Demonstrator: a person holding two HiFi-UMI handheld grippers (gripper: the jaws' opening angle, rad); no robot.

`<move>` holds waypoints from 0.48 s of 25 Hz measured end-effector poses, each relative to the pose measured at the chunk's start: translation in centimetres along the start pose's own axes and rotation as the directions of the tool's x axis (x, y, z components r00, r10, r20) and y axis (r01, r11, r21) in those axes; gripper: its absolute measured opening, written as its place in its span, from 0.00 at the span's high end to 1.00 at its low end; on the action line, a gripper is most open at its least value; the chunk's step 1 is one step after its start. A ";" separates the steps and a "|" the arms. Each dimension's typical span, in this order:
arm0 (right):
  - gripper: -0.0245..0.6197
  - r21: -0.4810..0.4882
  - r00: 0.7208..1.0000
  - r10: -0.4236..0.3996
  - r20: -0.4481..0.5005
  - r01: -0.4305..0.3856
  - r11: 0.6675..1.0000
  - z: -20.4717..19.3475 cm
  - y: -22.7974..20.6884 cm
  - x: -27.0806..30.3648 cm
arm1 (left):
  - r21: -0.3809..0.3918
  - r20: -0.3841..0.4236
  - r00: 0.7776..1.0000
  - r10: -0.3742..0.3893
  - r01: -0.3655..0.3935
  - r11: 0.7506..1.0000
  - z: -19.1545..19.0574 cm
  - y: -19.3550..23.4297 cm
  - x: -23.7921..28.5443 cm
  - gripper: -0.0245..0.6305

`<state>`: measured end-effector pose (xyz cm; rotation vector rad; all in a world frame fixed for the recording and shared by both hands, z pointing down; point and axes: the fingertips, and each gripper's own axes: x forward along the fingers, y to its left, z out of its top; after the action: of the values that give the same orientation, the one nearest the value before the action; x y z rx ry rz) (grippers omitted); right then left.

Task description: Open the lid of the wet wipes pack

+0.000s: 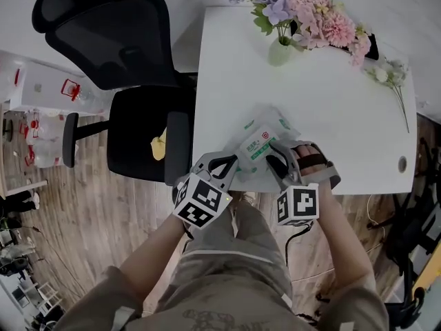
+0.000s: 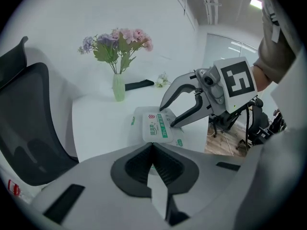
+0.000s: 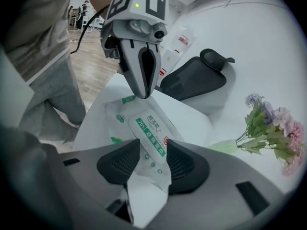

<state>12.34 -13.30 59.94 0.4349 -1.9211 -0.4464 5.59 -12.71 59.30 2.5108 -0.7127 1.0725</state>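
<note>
Holds the rounded white lid (image 3: pixel 149 127) with green print between the narrowed jaws of the right gripper (image 3: pixel 152 150), at that gripper's end of the soft white plastic wet wipes pack (image 1: pixel 256 149). Pinches the pack's opposite end seam in the left gripper (image 2: pixel 152 145), jaws closed tight, tips facing the right gripper's. Lies between both grippers at the near edge of the white table (image 1: pixel 324 116). Beyond the tips, a pale green vase of pink and purple flowers (image 1: pixel 279 51); left of the left gripper, a black office chair (image 1: pixel 103 40).

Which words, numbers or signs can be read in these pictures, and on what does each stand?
"75%": on the green label strip of the wet wipes pack.
Rest of the pack's print: too small and blurred to read.
Marker cube squares: patterns only, no words.
</note>
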 end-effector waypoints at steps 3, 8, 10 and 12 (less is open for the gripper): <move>0.69 -0.127 1.000 0.012 0.004 -0.011 0.992 0.3 0.6 0.0 | 0.000 -0.011 1.000 -0.012 0.012 1.000 -0.6 -0.1 0.4 0.94; 0.71 -0.245 1.000 -0.003 -0.013 0.000 0.970 0.5 1.0 0.2 | -0.009 -0.013 1.000 -0.017 0.016 1.000 -1.0 -0.2 0.9 0.94; 0.73 -0.243 1.000 0.009 -0.018 -0.013 0.970 0.4 1.0 0.4 | -0.008 -0.013 1.000 -0.017 0.017 1.000 -1.1 -0.1 1.2 0.94; 0.80 -0.234 0.999 0.032 -0.025 -0.037 0.972 0.4 1.2 0.6 | -0.003 -0.015 1.000 -0.018 0.018 1.000 -1.2 -0.1 1.4 0.94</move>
<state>11.63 -12.49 60.86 0.2505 -1.8256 -0.6356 5.77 -12.51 61.06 2.4994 -0.6860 1.0821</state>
